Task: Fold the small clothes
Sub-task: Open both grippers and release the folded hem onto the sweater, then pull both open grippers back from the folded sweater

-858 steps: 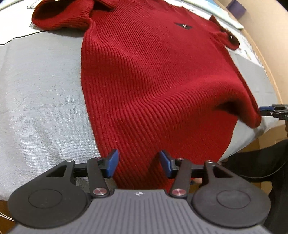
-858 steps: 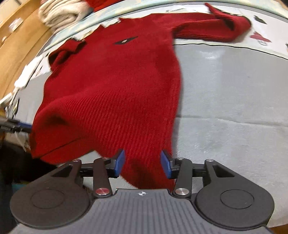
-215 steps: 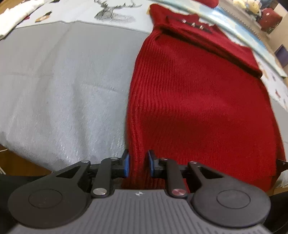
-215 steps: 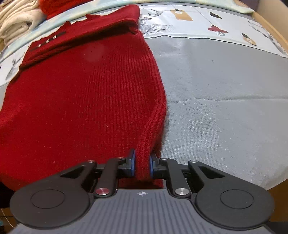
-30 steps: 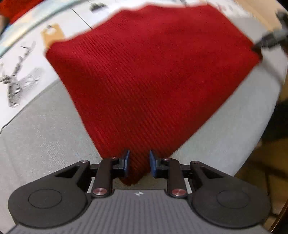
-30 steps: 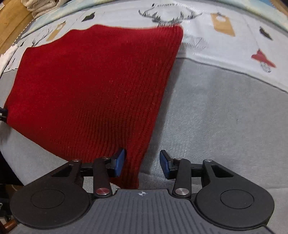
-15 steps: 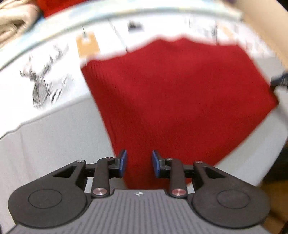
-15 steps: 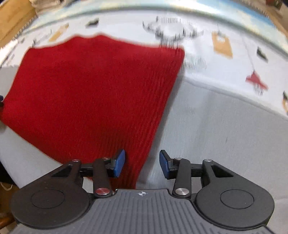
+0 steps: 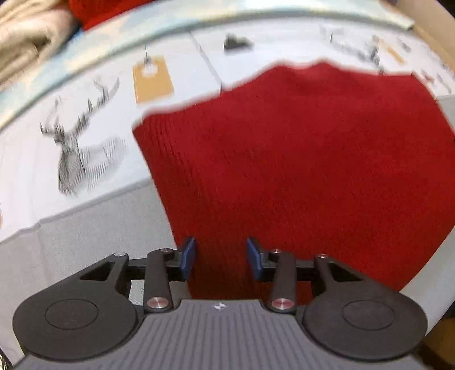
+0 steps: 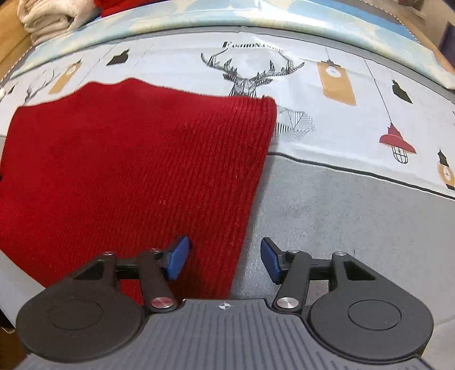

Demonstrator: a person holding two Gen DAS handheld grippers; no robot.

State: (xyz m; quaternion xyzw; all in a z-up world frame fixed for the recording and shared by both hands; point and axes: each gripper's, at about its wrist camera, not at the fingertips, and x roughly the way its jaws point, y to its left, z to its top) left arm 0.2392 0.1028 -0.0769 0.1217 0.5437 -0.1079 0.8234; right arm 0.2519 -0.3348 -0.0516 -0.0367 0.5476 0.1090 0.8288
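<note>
**Folded red sweater released on the bed; both grippers standing open**

The bed cover (image 10: 355,216), grey in the near half and printed with deer heads and lamps farther off, carries the work. A pile of cream cloth (image 10: 48,14) sits at the far left corner, well apart from it.

The red knit sweater (image 10: 136,170) lies flat as a folded rectangle, mostly on the grey part, its far edge reaching over the printed band. No sleeve or collar shows. Its near edge runs close to the edge of the bed.

The left gripper (image 9: 220,254) has just been opening; the sweater's near left corner lies between the blue pads, which do not press on it. The right gripper (image 10: 224,257) has likewise just been opening; the sweater's right edge lies between its pads, clear of the right pad.

Judgement: the ribbed knit is soft, thick and light, and not fragile. It will sag and unfold if lifted by one point. A further fold calls for a hold on both near corners, through all the layers together.
</note>
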